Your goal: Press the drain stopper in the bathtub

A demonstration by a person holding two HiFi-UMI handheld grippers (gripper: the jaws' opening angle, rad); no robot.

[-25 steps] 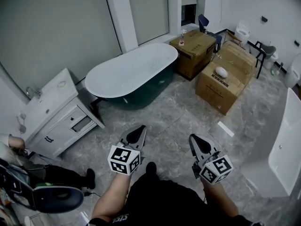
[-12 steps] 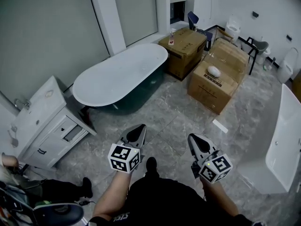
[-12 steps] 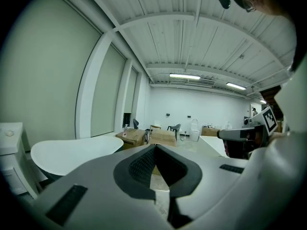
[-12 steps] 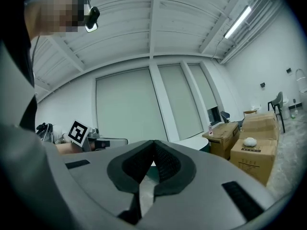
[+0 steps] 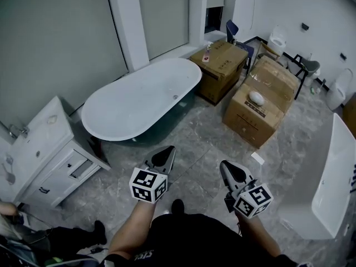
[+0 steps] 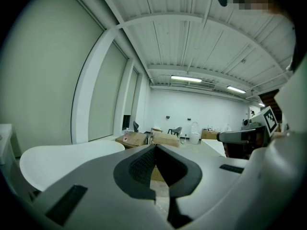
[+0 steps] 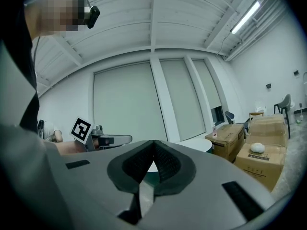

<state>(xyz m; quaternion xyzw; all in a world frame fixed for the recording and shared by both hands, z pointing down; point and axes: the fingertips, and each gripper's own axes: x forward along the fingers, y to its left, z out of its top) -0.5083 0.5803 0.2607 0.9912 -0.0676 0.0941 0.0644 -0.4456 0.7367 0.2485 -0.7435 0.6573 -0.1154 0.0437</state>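
In the head view the person stands on the grey floor (image 5: 206, 143), well apart from the bathtub (image 5: 130, 107), a white oval basin with a dark outer shell. A small dark dot low in its far half is probably the drain stopper (image 5: 175, 97), though it is too small to be sure. The left gripper (image 5: 165, 156) and the right gripper (image 5: 229, 171) are both held out in front of the body, pointing toward the tub. Cardboard boxes (image 5: 258, 107) stand to its right, a white cabinet (image 5: 41, 143) to its left, and a second white tub (image 5: 334, 177) lies at the right edge.

In the left gripper view the left gripper (image 6: 154, 148) has its jaws closed tip to tip with nothing between them. The bathtub rim (image 6: 62, 155) shows beyond them on the left.

In the right gripper view the right gripper (image 7: 153, 143) is likewise closed and empty, with the bathtub rim (image 7: 194, 143) past its tip and a box (image 7: 261, 159) to the right.

The press has not begun. The likely trouble is reach: the stopper sits deep inside the basin, so the person must lean over the rim, and a closed gripper tip landing off-centre could skid on the smooth enamel or knock the rim. Heading to the second tub would be another mistake
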